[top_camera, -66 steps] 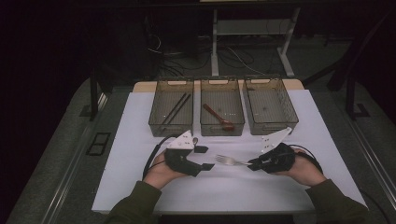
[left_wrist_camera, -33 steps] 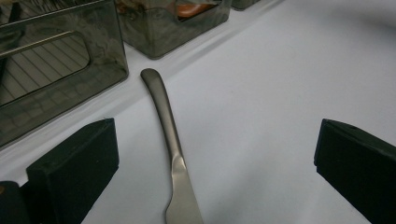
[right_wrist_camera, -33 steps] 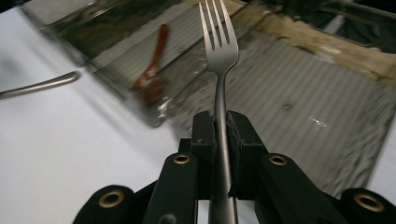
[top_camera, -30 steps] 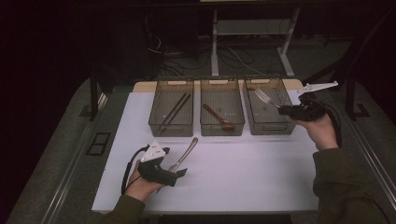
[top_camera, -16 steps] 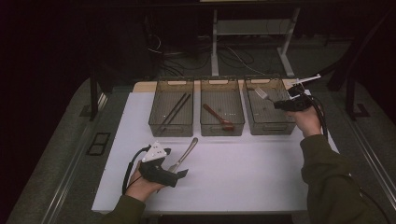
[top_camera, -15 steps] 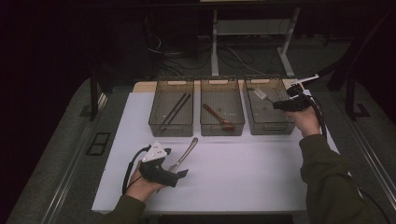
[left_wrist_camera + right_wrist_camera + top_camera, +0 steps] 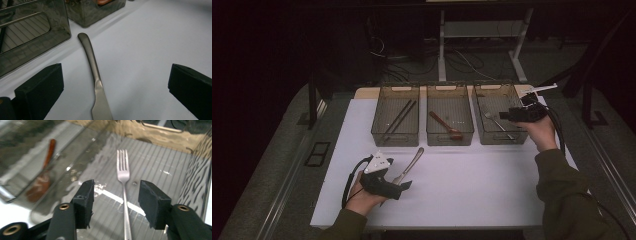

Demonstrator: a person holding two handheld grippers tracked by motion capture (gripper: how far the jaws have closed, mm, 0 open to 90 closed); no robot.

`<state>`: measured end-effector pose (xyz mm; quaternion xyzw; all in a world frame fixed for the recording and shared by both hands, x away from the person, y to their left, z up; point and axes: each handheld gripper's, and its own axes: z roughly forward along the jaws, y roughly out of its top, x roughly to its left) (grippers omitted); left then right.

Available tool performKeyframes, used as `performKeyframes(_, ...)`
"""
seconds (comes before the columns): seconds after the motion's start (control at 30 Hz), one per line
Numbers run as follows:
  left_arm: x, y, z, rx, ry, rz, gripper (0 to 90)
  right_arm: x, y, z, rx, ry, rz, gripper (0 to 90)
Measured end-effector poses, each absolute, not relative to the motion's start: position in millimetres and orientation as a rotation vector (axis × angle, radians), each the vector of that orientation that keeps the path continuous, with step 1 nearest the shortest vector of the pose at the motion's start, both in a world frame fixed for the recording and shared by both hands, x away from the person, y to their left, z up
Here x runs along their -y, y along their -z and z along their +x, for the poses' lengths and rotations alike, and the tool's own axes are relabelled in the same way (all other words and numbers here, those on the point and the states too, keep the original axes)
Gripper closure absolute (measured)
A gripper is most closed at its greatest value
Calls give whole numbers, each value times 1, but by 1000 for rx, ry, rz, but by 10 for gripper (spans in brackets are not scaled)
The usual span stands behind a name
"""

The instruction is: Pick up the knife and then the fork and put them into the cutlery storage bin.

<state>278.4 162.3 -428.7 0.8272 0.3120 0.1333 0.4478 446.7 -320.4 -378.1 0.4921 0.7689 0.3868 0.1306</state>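
- Right gripper view is showing the fork (image 7: 123,180) lying flat on the ribbed floor of the clear bin (image 7: 175,167), tines pointing toward the top of the frame and handle running down to the bottom edge, its long axis nearly vertical.
- The right gripper (image 7: 116,200) is standing about half open, its jaws having just been opening; the fork's handle is passing between the pads with a gap on both sides, nothing gripped.
- High view is placing that gripper (image 7: 507,115) at the right-hand bin (image 7: 499,140), upper right of the frame.
- Left gripper view is showing the butter knife (image 7: 96,82) lying on the white sheet (image 7: 150,50), handle tip pointing to the upper left, blade at the bottom centre.
- The left gripper (image 7: 115,92) is gaping wide, the knife lying between its jaws, untouched.
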Motion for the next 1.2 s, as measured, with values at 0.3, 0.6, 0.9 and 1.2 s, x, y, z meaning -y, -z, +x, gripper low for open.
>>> performKeyframes(0.3, -165, 429, 281, -812, -339, 2064, 82, 319, 362, 392, -2242, -1291, 1254, 300)
performKeyframes(0.6, -171, 429, 284, -820, -339, 2062, 314, 302, 367, 347, -2334, -1400, 1106, 293)
performKeyframes(0.9, -164, 428, 302, -870, -398, 2091, 709, 291, 396, 307, -2367, -1383, 1058, 293)
performKeyframes(1.2, -150, 432, 330, -917, -380, 2130, 889, 287, 419, 274, -2376, -1381, 1043, 286)
